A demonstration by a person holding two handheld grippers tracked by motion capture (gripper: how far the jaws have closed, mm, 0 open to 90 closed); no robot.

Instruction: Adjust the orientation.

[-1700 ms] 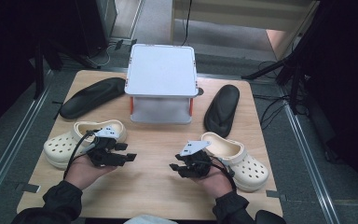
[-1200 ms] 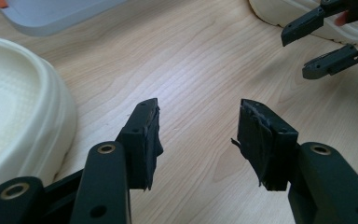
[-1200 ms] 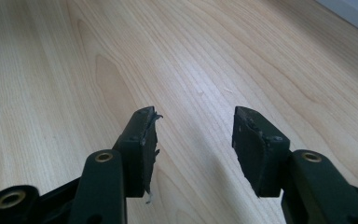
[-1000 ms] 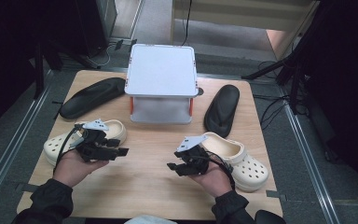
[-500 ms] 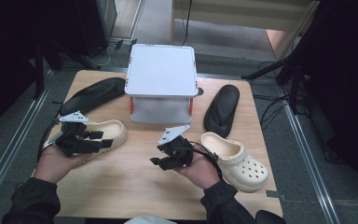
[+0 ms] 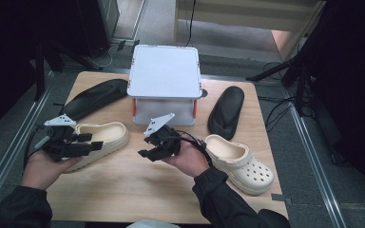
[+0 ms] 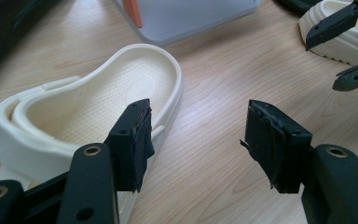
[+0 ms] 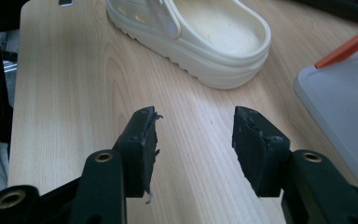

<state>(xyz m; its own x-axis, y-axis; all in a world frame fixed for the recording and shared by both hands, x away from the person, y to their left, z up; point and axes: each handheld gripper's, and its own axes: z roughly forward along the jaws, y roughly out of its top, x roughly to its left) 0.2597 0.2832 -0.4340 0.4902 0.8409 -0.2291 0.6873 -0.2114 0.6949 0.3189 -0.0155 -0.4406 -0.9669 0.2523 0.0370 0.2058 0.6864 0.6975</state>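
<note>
Pale wooden table [image 6: 123, 185] over grey floor [image 6: 313, 156], dark surroundings; left claw [image 7: 196, 135] and right claw [image 8: 193, 140] both agape, empty.

On the wooden tabletop [image 6: 123, 190] a white lidded box [image 6: 165, 83] stands at the far middle, with a black insole [image 6: 95, 97] to its left and another black insole [image 6: 226, 110] to its right. Nearer, two cream clogs lie apart — the left clog [image 6: 105, 137] and the right clog [image 6: 240, 161]. The left gripper [image 6: 95, 146] hangs just over the left clog's near side, fingers spread with nothing between them, having just opened wider. The right gripper [image 6: 145, 154] hovers between the clogs — its fingers apart and empty, having just narrowed slightly.
</note>
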